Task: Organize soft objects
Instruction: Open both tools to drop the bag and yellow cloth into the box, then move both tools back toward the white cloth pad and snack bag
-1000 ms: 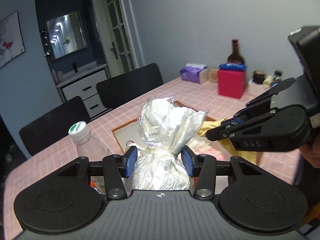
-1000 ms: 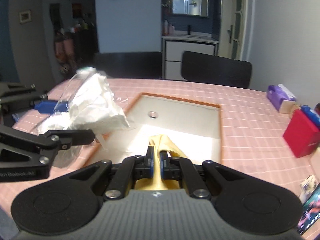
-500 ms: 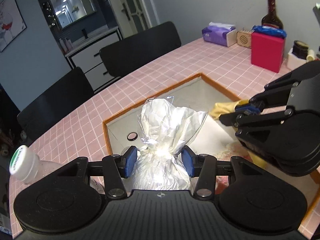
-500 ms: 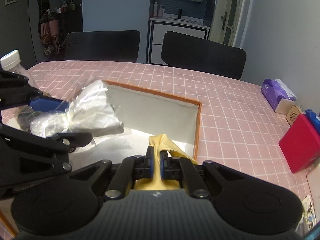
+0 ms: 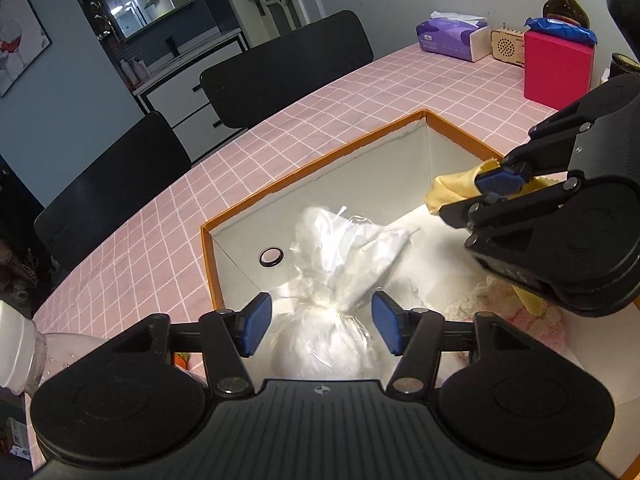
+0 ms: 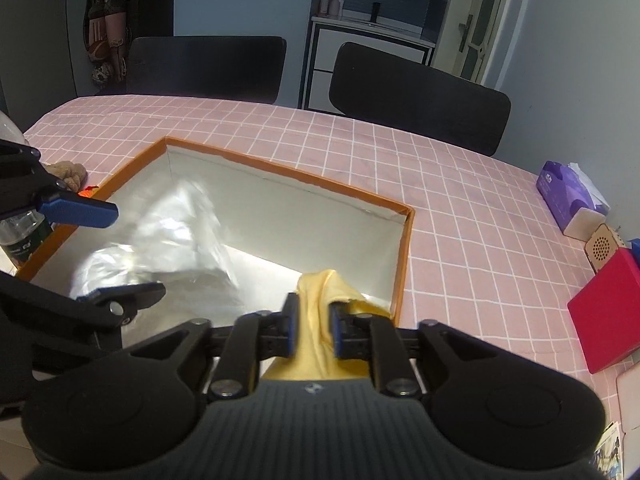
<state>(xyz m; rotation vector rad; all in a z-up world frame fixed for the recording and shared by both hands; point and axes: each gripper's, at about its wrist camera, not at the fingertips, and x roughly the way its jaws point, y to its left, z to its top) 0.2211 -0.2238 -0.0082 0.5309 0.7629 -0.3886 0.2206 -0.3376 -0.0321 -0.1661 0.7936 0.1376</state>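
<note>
An orange-rimmed white box (image 5: 320,162) (image 6: 280,166) lies open on the pink checked table. A clear plastic bag of white stuff (image 5: 340,272) (image 6: 160,240) lies inside the box. My left gripper (image 5: 322,326) is open, its blue pads apart on either side of the bag's tied neck. My right gripper (image 6: 313,330) is shut on a yellow cloth (image 6: 316,304), also seen in the left wrist view (image 5: 452,192), held over the box's right side. A pink and cream fluffy item (image 5: 516,312) lies in the box below it.
A plastic bottle (image 5: 24,348) stands at the box's left. A red box (image 5: 556,64) (image 6: 608,312), purple tissue pack (image 5: 448,38) (image 6: 568,192), small wooden speaker (image 5: 508,46) and dark bottle (image 5: 566,0) stand at the far right. Black chairs (image 6: 416,100) line the far edge.
Both grippers came down into the box. My left gripper opened and let go of the plastic bag, which now rests in the box. My right gripper's jaws have parted slightly around the yellow cloth.
</note>
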